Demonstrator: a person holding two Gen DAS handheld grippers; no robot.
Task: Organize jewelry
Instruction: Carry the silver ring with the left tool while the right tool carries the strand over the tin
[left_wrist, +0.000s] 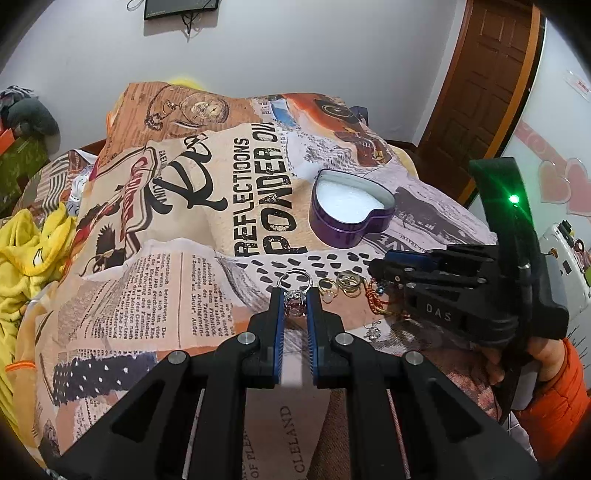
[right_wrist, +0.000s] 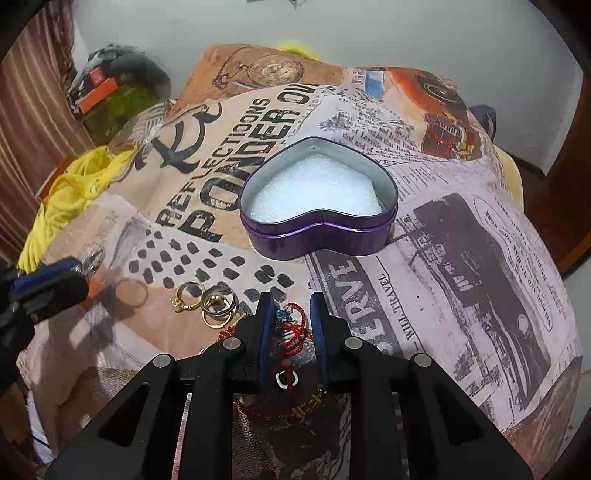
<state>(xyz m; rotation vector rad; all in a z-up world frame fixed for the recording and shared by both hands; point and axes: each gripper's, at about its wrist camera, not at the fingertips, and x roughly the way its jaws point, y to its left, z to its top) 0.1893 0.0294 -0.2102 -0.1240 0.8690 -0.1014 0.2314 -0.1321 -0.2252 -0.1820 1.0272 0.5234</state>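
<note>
Silver gemstone ring (left_wrist: 295, 297) pinched in left gripper (left_wrist: 295, 306), lifted short of the heart tin (left_wrist: 351, 218). Right gripper (right_wrist: 291, 325) straddles red cord bracelet (right_wrist: 293, 334), jaws parted, no grip evident. Pickup step; next likely carry ring over tin's foam, release.

Left gripper (left_wrist: 295, 304): pointing steeply down, jaws clamped on a ring (left_wrist: 294, 297) | Right gripper (right_wrist: 291, 314): pointing steeply down, jaws narrowly parted, red cord (right_wrist: 295, 334) between them, pads not pressing | Hand (left_wrist: 517, 363): orange sleeve, holding right gripper's handle
</note>
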